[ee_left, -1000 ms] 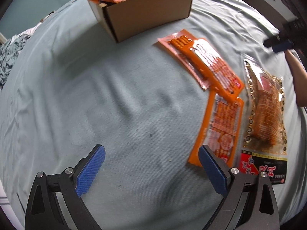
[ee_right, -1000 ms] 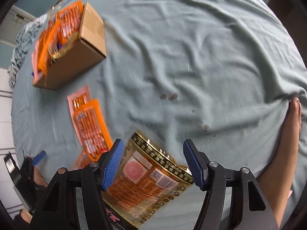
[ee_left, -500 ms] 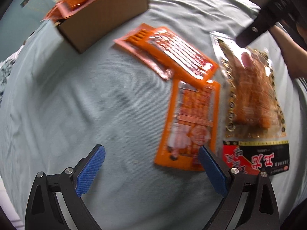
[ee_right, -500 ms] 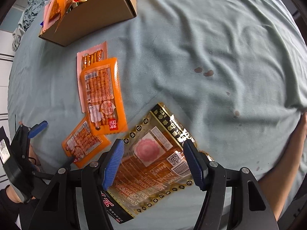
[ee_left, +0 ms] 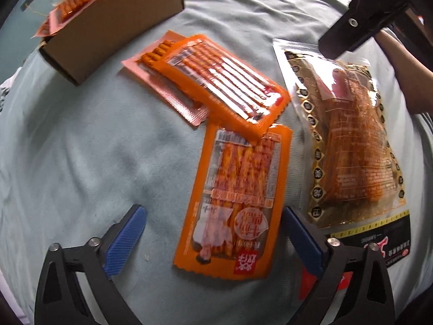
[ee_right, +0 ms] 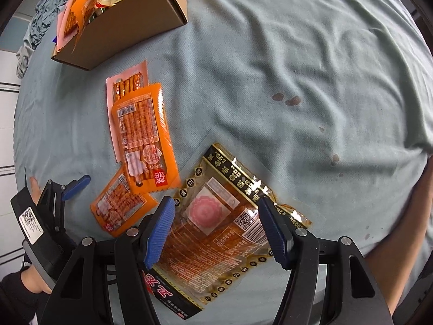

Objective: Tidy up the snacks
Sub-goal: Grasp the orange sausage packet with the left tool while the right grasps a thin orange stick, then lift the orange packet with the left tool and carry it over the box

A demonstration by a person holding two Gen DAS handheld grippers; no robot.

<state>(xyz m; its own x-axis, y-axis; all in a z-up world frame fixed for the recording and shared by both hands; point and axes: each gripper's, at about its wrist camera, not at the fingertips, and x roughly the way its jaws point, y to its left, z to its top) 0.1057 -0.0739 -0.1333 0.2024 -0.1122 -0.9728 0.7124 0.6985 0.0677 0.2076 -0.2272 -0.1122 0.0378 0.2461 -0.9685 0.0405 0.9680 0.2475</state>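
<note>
Left tongs [ee_left: 213, 233] apart, straddling orange packet [ee_left: 238, 203], long axis 12–6 o'clock; right tongs [ee_right: 216, 230] apart over gold-bordered packet [ee_right: 224, 233]; bare sheet [ee_right: 311, 54] at 1 o'clock.

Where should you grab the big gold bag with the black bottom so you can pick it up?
Grip the big gold bag by a thin sealed edge, probably the clear top strip, coming from above with one finger slid under it. It lies flat on the cloth, so there is no side to pinch. The right hand-held gripper is open over it.
</note>
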